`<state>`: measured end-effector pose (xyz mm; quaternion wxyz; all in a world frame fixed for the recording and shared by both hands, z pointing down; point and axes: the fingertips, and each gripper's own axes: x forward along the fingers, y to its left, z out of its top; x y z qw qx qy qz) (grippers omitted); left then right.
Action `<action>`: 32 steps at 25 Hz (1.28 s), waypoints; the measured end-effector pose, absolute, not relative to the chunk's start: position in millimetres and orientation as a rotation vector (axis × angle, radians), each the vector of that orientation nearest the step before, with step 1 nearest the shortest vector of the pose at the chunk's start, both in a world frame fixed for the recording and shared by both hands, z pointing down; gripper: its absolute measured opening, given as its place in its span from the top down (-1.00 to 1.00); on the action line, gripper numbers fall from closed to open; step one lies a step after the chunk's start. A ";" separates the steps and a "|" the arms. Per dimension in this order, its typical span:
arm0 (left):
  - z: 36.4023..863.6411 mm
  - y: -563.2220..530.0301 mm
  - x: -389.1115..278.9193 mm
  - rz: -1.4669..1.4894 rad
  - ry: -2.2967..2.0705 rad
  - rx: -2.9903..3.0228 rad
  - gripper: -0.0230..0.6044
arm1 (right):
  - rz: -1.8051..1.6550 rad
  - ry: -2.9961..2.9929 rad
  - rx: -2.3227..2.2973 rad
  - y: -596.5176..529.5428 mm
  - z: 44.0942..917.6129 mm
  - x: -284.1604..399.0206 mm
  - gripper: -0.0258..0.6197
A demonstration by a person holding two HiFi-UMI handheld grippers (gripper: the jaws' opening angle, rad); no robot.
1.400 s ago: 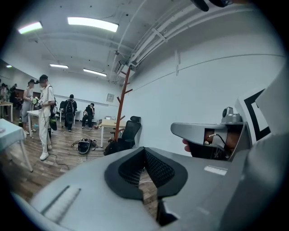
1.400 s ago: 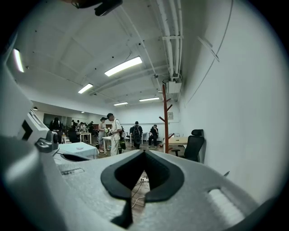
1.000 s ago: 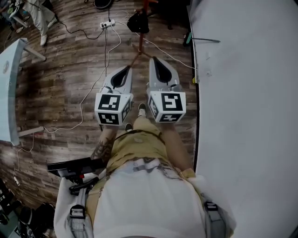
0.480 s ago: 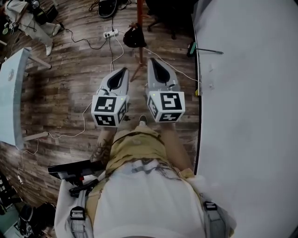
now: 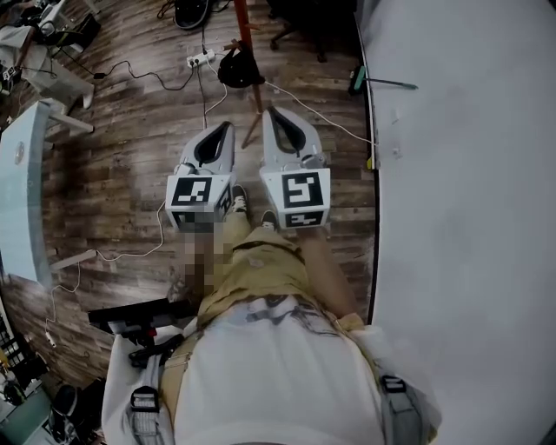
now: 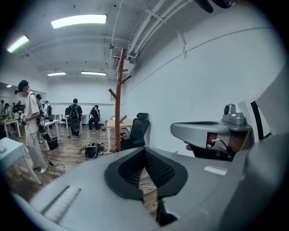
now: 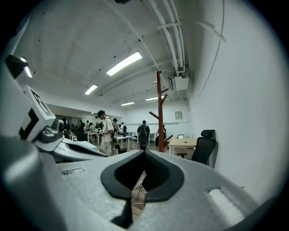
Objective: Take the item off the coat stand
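Observation:
A reddish-brown coat stand (image 5: 244, 26) rises from the wood floor ahead of me, and a black item (image 5: 233, 68) hangs low on it. The stand's pole and pegs also show in the left gripper view (image 6: 118, 99) and the right gripper view (image 7: 159, 113). My left gripper (image 5: 228, 127) and right gripper (image 5: 269, 111) are held side by side, pointing at the stand and short of it. Both are shut, jaws meeting tip to tip, with nothing between them (image 6: 144, 150) (image 7: 144, 151).
A white wall (image 5: 469, 217) runs along the right. A power strip (image 5: 201, 61) and cables lie on the floor near the stand's base. A pale table (image 5: 17, 200) is at the left. A black office chair (image 6: 137, 131), a floor bag (image 6: 91, 151) and several people stand beyond.
The stand and the black item have shifted left in the head view. Both grippers have drifted a little left and up with them. Their jaws stay shut.

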<state>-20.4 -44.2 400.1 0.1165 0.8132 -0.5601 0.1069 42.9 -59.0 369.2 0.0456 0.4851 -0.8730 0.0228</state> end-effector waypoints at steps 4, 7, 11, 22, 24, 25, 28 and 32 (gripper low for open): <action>405.5 -73.4 -24.9 0.291 -1.644 2.379 0.92 | 0.064 -2.648 1.508 -83.3 375.7 44.8 0.92; 401.5 -92.7 -26.8 0.253 -1.643 2.393 0.92 | 0.038 -2.641 1.526 -99.3 372.1 44.6 0.92; 393.3 -112.8 -30.8 0.228 -1.632 2.418 0.92 | 0.007 -2.636 1.542 -117.8 361.7 40.4 0.92; 413.8 -177.3 -60.3 0.246 -1.590 2.397 0.92 | 0.045 -2.600 1.553 -184.2 377.1 12.8 0.92; 419.6 -187.8 -69.2 0.253 -1.583 2.379 0.92 | 0.067 -2.590 1.559 -196.8 383.8 6.2 0.92; 423.8 -192.4 -74.6 0.261 -1.577 2.369 0.92 | 0.082 -2.584 1.560 -202.7 387.0 1.9 0.92; 439.7 -205.2 -92.3 0.296 -1.559 2.353 0.92 | 0.128 -2.565 1.560 -218.5 397.5 -13.9 0.92; 470.1 -253.8 -105.3 0.367 -1.555 2.331 0.92 | 0.202 -2.531 1.556 -269.0 426.5 -23.5 0.92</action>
